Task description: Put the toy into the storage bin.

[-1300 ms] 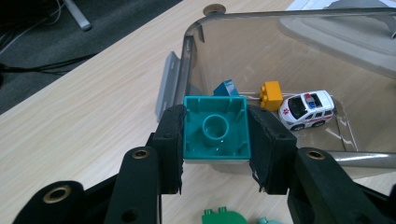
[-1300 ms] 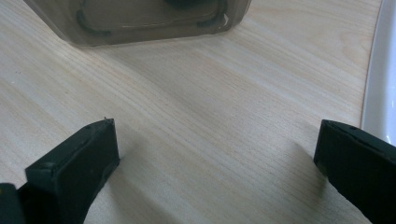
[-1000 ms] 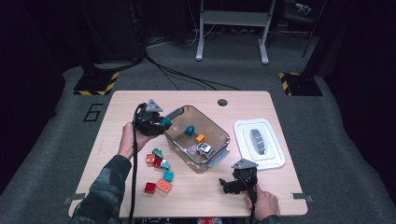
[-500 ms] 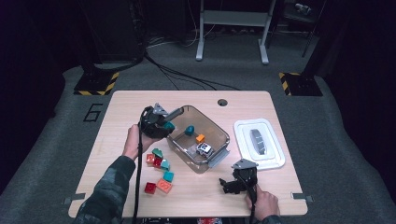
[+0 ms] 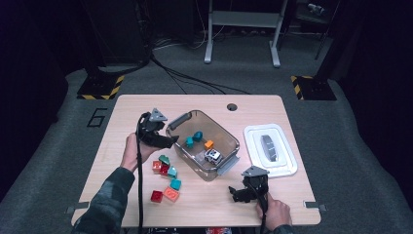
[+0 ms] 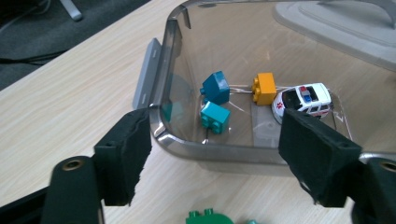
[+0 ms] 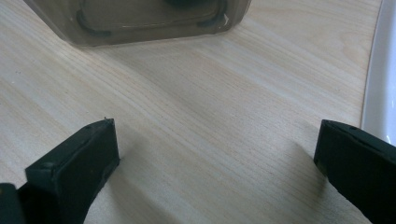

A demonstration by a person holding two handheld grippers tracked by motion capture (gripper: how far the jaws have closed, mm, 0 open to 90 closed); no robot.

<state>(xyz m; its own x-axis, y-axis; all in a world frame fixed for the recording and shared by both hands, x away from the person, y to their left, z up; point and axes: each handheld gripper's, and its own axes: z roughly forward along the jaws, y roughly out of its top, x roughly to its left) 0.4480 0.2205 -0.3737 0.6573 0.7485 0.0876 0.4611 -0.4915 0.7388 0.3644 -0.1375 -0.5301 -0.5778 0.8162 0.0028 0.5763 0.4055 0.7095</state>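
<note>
A clear grey bin (image 5: 216, 119) stands mid-table and holds two teal bricks (image 5: 189, 142), an orange brick (image 5: 209, 144) and a toy police car (image 5: 212, 156). My left gripper (image 5: 171, 142) hangs at the bin's left rim. Its jaws have just been opening and now stand open with nothing between the pads. In the left gripper view the gripper (image 6: 219, 140) frames the bin's corner (image 6: 168, 56), with a teal brick (image 6: 215, 116) lying just inside, beside a darker teal one (image 6: 215, 87). My right gripper (image 5: 235, 195) rests open on the table near the front edge, jaws wide (image 7: 215, 158).
Several loose red, teal and green bricks (image 5: 165, 168) lie on the table left of the bin. A green one (image 6: 205, 218) sits right under the left jaws. The bin's white lid (image 5: 270, 148) lies to the right, its edge (image 7: 380, 84) beside the right gripper.
The left gripper held a teal brick at the bin's left rim; its jaws have opened and the brick now lies inside the bin. The right gripper has kept still.
</note>
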